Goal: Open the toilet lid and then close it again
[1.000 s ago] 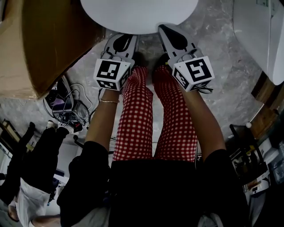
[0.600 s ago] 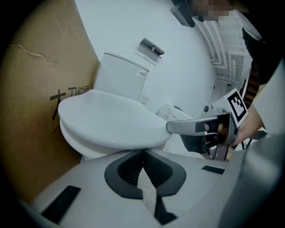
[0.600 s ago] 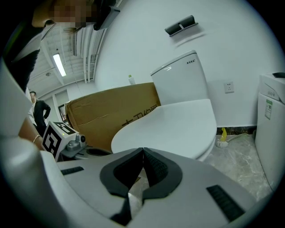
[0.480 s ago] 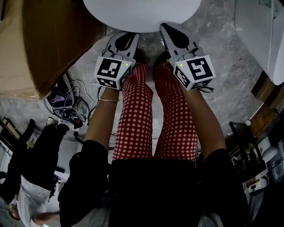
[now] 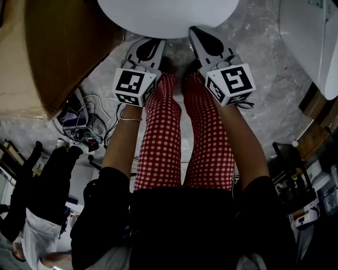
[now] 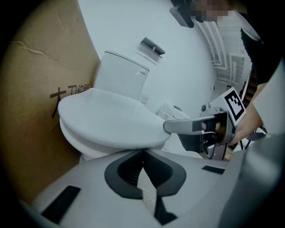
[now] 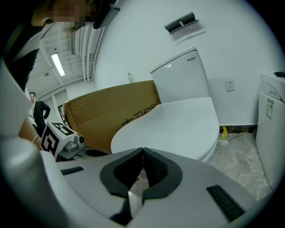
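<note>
The white toilet has its lid (image 5: 166, 16) lying flat and closed; it fills the top of the head view. From the left gripper view the lid (image 6: 111, 120) and tank (image 6: 120, 73) stand just ahead. Seen in the right gripper view, the lid (image 7: 173, 124) sits below the tank (image 7: 182, 75). My left gripper (image 5: 150, 43) is shut and holds nothing, its tip just short of the lid's front rim. My right gripper (image 5: 198, 34) is also shut and holds nothing, its tip at the rim's front right. The right gripper (image 6: 200, 129) appears beside the lid in the left gripper view.
A large cardboard box (image 5: 53, 52) stands close on the toilet's left. A white cabinet (image 5: 309, 37) is at the right. Cables and gear (image 5: 79, 126) lie on the marble floor at the left. The person's legs in red check trousers (image 5: 163, 142) stand before the bowl.
</note>
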`<state>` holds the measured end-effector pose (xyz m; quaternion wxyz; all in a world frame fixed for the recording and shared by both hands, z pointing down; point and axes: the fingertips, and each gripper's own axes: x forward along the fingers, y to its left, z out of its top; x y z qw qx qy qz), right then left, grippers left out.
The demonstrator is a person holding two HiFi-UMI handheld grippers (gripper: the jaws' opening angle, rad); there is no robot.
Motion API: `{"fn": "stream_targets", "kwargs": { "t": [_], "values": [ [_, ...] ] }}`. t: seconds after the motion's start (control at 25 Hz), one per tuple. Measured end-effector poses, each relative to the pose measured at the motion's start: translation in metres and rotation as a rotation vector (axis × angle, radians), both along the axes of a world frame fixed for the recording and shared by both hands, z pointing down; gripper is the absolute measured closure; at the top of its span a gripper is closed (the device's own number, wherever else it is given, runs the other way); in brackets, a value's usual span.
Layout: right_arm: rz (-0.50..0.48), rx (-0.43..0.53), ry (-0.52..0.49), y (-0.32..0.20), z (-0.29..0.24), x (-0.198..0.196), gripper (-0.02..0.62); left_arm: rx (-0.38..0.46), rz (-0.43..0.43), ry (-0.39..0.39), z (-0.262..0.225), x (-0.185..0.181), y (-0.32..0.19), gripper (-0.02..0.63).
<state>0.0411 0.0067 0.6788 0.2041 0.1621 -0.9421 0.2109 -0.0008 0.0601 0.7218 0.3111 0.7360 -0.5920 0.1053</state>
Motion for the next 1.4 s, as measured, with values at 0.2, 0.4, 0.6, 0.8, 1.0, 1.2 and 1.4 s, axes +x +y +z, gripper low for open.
{"fn": "stream_targets", "kwargs": {
  "t": [0.2,0.4,0.6,0.8,1.0,1.2,1.4],
  "values": [
    [0.0,0.0,0.004,0.0006,-0.0002,-0.0007,0.575,0.008,-0.004,0.004,-0.0005,-0.0013,0.0017,0.603],
    [0.006,-0.005,0.012,0.0019,0.0013,0.0018,0.575,0.005,-0.038,0.014,-0.0021,-0.0052,0.0029,0.603],
    [0.005,-0.009,0.025,0.0019,0.0029,0.0057,0.575,-0.013,-0.034,0.009,0.0008,-0.0043,0.0034,0.603],
    [0.009,-0.013,0.019,-0.0001,0.0025,0.0071,0.575,-0.005,-0.026,0.012,0.0015,-0.0026,0.0028,0.603],
    [0.004,-0.007,0.006,-0.0026,0.0024,0.0042,0.575,0.005,-0.032,0.015,0.0013,-0.0031,0.0036,0.603],
    [0.005,-0.008,0.001,-0.0018,0.0022,0.0022,0.575,-0.002,-0.035,-0.001,0.0013,-0.0046,0.0042,0.603],
    [0.0,-0.01,0.01,0.0001,0.0024,0.0028,0.577,0.001,-0.027,0.0,0.001,-0.0039,0.0055,0.603]
  ]
}}
